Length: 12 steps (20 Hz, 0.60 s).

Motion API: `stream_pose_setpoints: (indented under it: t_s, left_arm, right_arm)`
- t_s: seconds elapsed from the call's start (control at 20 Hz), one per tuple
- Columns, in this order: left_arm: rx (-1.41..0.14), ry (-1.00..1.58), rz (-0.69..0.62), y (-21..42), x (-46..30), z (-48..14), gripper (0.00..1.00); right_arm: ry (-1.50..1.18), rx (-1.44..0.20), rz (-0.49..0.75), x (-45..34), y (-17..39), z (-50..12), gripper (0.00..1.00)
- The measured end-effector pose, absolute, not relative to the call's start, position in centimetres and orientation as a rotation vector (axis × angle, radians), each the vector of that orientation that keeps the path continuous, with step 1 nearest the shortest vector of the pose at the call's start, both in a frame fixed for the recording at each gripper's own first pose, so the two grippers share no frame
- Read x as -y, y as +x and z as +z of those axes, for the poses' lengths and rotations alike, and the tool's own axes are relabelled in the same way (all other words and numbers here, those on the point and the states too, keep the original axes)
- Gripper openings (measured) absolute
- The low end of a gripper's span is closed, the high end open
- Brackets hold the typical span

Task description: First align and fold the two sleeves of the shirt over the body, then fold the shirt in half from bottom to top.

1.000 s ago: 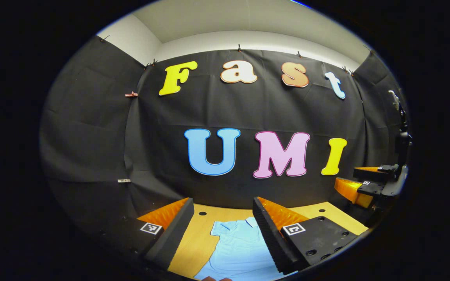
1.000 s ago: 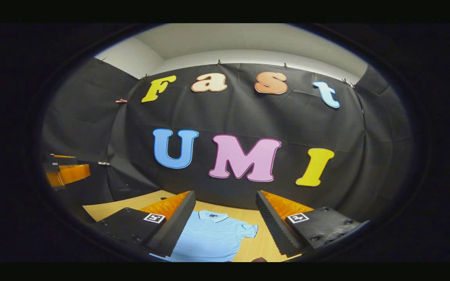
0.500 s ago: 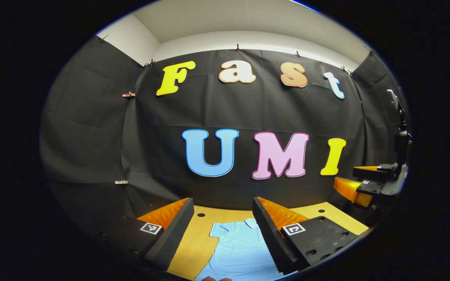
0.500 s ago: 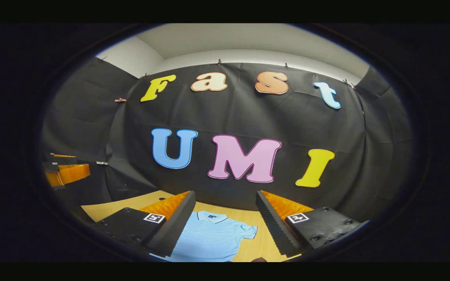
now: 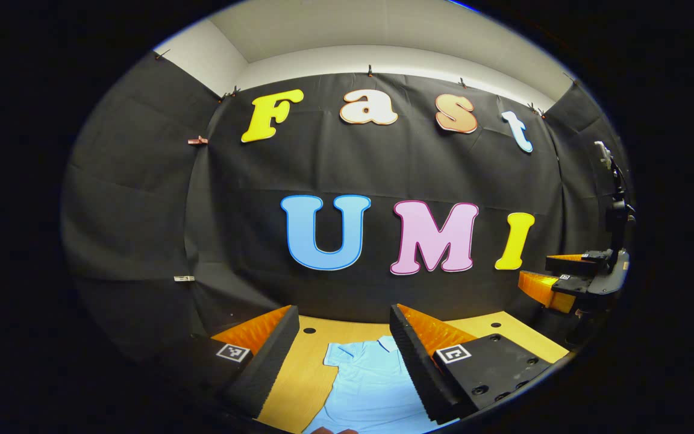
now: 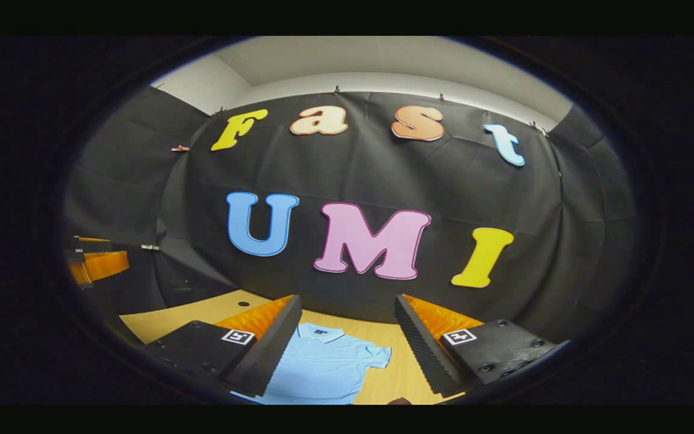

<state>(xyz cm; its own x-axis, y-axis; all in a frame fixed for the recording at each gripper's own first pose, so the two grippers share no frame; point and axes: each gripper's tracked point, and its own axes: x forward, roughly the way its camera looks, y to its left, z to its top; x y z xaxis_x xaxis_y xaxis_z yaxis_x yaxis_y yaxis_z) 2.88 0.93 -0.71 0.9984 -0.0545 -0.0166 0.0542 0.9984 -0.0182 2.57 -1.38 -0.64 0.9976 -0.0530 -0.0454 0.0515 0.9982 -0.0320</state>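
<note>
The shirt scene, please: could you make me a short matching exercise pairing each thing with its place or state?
Things:
1. shirt
2. left gripper
3. table
4. collar

States:
A. bare wood with a dark hole
B. at the shirt's far end, toward the wall
C. lying flat, sleeves spread
D. fingers apart, above the cloth

Pairs: 1-C, 2-D, 3-A, 4-B

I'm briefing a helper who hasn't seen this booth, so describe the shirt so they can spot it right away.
Start at the light wooden table below the black cloth wall. Lying flat on it, collar toward the wall, is the shirt, a pale blue short-sleeved polo with both sleeves spread out. It is the only piece of clothing on the table, showing between each open claw's fingers.
</note>
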Motion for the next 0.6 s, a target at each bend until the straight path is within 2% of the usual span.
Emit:
stream_pose_setpoints:
  t_s: [0.4,0.6]
  left_arm:
    - [-0.032,-0.009,-0.196,5.9,0.2,-1.9,0.96]
    - [-0.042,-0.007,-0.214,7.7,0.7,-2.5,0.96]
  right_arm:
    - [-0.046,-0.146,-0.15,5.4,6.8,-3.9,0.97]
    - [-0.008,-0.225,-0.13,6.5,10.7,-7.1,0.97]
